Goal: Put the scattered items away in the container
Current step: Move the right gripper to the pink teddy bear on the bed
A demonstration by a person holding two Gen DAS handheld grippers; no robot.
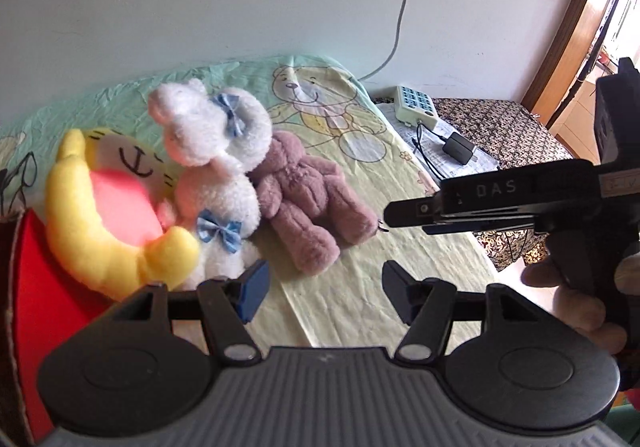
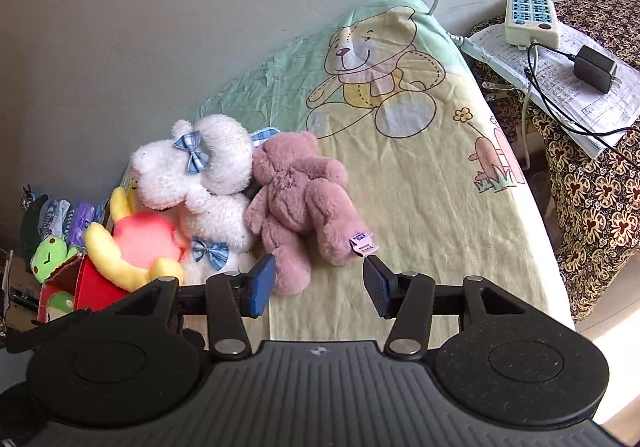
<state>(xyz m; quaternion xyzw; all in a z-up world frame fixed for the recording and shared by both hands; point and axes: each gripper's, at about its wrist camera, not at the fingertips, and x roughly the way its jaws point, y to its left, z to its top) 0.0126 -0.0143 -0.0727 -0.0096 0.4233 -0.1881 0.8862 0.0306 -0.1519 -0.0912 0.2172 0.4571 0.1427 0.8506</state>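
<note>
a mauve teddy bear [image 2: 298, 207] lies mid-bed beside a white plush [image 2: 208, 183], near the red box [image 2: 90, 289] at the bed's left edge; right gripper [image 2: 316, 283] and left gripper [image 1: 320, 293] hover spread, empty. best pinched across a leg.

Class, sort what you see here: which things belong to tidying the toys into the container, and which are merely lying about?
Part of the job:
- mauve teddy bear
- white plush lamb
- yellow moon plush
- red box

Lying about:
- power strip
- black charger
- printed paper
</note>
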